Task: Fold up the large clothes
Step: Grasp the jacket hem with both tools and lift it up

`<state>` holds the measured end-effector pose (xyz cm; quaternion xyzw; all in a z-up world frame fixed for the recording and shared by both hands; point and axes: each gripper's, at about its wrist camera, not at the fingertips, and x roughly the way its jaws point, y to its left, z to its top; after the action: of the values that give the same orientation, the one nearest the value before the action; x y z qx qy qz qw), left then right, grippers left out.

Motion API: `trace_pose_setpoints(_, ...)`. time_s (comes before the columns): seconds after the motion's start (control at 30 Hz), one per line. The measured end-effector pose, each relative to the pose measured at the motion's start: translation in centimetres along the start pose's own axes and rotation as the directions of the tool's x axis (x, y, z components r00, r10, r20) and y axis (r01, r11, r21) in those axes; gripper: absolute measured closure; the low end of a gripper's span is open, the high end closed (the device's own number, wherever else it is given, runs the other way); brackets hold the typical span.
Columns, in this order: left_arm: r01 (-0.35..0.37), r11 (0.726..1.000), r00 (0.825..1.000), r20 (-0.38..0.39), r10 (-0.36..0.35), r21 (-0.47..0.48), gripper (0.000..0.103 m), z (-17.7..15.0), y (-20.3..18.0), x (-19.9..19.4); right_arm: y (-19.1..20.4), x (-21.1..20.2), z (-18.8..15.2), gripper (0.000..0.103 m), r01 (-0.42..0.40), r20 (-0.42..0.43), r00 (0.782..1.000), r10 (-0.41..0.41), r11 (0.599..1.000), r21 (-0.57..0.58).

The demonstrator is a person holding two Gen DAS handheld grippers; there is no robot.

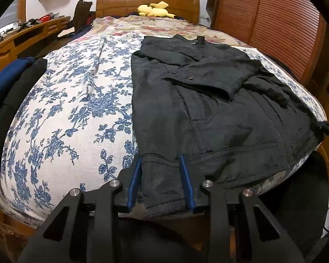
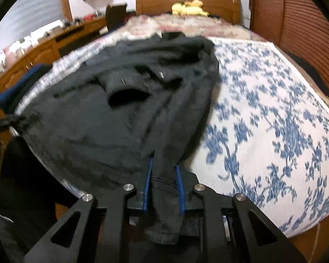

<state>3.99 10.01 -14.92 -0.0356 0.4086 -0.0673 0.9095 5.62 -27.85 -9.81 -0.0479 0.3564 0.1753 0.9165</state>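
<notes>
The jacket is black. The bedsheet is white with a blue floral print. The plush toy is yellow, the headboard brown wood. The tongs' pads are blue.

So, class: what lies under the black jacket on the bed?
Under the black jacket lies the blue floral bedspread, visible around it. Whatever sits directly beneath the jacket is covered.

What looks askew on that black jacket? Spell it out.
On the black jacket, one sleeve lies folded across the chest, its cuff bunched. The hem is gathered between the left gripper fingers and the right gripper fingers, hanging over the bed edge. No damage shows.
</notes>
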Motion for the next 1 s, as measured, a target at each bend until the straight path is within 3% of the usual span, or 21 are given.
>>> trace_pose_setpoints(0.17,-0.001,1.000,1.000,-0.011,0.001,-0.004,0.066,0.0,0.1,0.2,-0.4,-0.2,0.2,0.083,-0.028,0.016,0.999,0.028,1.000,0.008)
trace_pose_setpoints(0.4,-0.007,1.000,1.000,-0.007,0.007,0.020,0.067,-0.2,0.0,0.3,-1.6,1.8,-0.8,0.077,0.008,-0.080,0.997,-0.003,0.998,0.062)
trace_pose_setpoints(0.47,-0.009,1.000,1.000,0.005,0.009,0.026,0.091,-0.1,0.0,0.1,-2.2,2.6,-1.1,0.075,-0.009,-0.096,0.995,0.017,0.997,0.082)
trace_pose_setpoints(0.53,-0.010,1.000,1.000,0.015,0.009,0.024,0.096,0.2,0.0,-0.3,-2.5,2.8,-1.0,0.076,-0.024,-0.096,0.995,0.033,0.995,0.099)
trace_pose_setpoints(0.67,-0.041,0.997,0.997,0.065,0.036,0.065,0.097,1.2,-1.1,-1.9,-2.2,2.5,0.3,0.091,-0.043,-0.081,0.995,0.050,0.996,0.076)
trace_pose_setpoints(0.83,-0.026,0.997,0.989,0.148,0.015,0.072,0.098,3.7,-2.2,-4.9,-1.8,-0.7,3.3,0.093,-0.056,0.040,0.998,0.054,0.996,0.067)
trace_pose_setpoints(1.0,-0.018,0.995,0.969,0.247,-0.007,0.098,0.098,7.4,-3.8,-8.1,-1.5,-4.9,7.1,0.096,-0.081,0.185,0.980,0.070,0.995,0.052)
